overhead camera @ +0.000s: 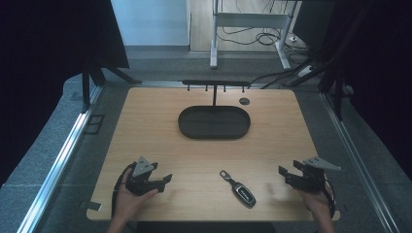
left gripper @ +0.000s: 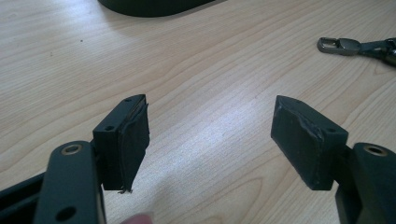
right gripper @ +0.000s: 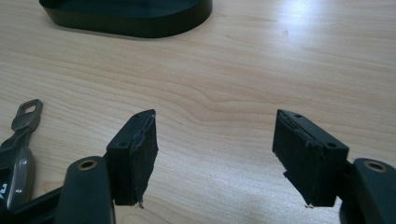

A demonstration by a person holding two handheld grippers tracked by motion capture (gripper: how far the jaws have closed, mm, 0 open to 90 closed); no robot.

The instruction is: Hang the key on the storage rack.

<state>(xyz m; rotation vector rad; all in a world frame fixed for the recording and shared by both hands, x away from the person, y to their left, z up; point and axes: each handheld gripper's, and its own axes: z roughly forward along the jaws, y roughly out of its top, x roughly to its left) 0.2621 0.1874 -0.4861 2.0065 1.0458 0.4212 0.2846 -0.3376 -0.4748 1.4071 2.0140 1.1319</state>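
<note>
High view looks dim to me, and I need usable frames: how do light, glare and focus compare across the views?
High view: dim, dark surrounds, slightly soft, car key still readable. Left gripper view: bright, pale glare on the table. Right gripper view: glare at top right, key cut off at the edge.

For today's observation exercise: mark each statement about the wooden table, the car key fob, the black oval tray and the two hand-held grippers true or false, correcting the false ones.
1. The dark car key fob with metal clip lies inside the black oval tray. False: it lies on the light wooden table, nearer the person.
2. The left gripper is open with nothing between its jaws. True.
3. The right gripper clamps the fob. False: it is open and holds nothing.
4. The fob lies between the two grippers. True.
</note>
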